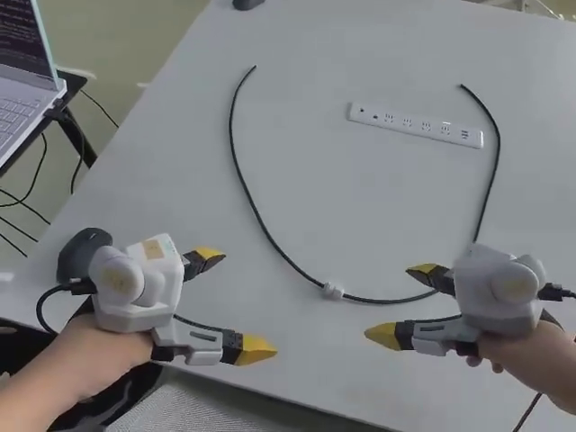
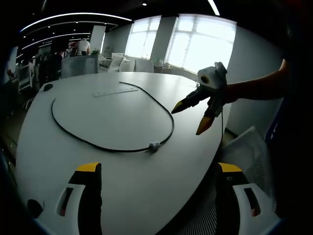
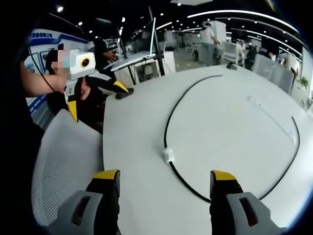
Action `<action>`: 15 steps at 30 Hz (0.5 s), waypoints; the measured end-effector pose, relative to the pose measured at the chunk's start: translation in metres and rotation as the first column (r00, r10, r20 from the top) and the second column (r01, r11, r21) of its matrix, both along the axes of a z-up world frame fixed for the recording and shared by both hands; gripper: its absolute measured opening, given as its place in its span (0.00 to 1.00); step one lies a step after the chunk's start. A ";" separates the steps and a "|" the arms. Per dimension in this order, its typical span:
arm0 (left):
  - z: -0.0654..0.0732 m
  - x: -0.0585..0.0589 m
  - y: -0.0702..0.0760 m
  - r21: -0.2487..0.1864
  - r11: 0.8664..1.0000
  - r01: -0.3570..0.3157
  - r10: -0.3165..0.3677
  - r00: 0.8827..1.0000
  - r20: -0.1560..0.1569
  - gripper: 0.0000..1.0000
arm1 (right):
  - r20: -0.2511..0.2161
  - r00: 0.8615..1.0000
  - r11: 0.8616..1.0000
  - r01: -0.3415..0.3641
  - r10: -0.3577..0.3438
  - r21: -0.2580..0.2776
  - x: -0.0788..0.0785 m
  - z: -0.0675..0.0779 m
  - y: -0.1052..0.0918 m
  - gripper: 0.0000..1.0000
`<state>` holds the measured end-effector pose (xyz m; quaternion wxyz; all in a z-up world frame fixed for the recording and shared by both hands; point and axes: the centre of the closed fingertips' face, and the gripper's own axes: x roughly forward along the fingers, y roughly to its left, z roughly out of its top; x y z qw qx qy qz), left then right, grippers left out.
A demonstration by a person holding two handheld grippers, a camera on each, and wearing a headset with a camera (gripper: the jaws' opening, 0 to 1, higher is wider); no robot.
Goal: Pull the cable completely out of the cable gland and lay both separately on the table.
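Left tongs [image 1: 245, 303] and right tongs [image 1: 389, 301] spread and empty, either side of the gland [image 1: 333, 291]

You hold both low over the near edge of the desk [image 1: 360, 207], jaws wide apart with nothing between them. The cable [image 1: 252, 202] lies in a broad U with its ends pointing away from you. The gland is threaded on at the bottom of the U, between your tongs and just beyond them. That placing suits the job, I'd judge: one side can pin the gland while the other draws the cable out
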<state>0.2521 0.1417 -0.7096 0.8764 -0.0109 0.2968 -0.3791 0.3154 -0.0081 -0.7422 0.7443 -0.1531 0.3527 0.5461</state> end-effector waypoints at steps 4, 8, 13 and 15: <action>-0.002 0.000 0.003 -0.006 1.000 0.001 -0.001 1.000 -0.004 0.96 | 0.003 1.000 1.000 -0.025 0.025 -0.020 0.003 -0.006 0.009 0.72; -0.005 -0.001 0.003 0.002 1.000 0.016 -0.016 1.000 -0.013 0.96 | 0.000 0.998 0.997 -0.058 0.058 -0.054 0.004 -0.016 0.017 0.69; -0.002 0.003 0.003 -0.024 1.000 0.008 -0.008 1.000 -0.005 0.97 | 0.000 0.997 0.994 -0.080 0.080 -0.079 0.007 -0.023 0.024 0.63; -0.003 0.004 0.004 -0.027 1.000 0.005 -0.005 1.000 -0.005 0.97 | 0.000 0.996 0.991 -0.090 0.090 -0.097 0.009 -0.029 0.026 0.62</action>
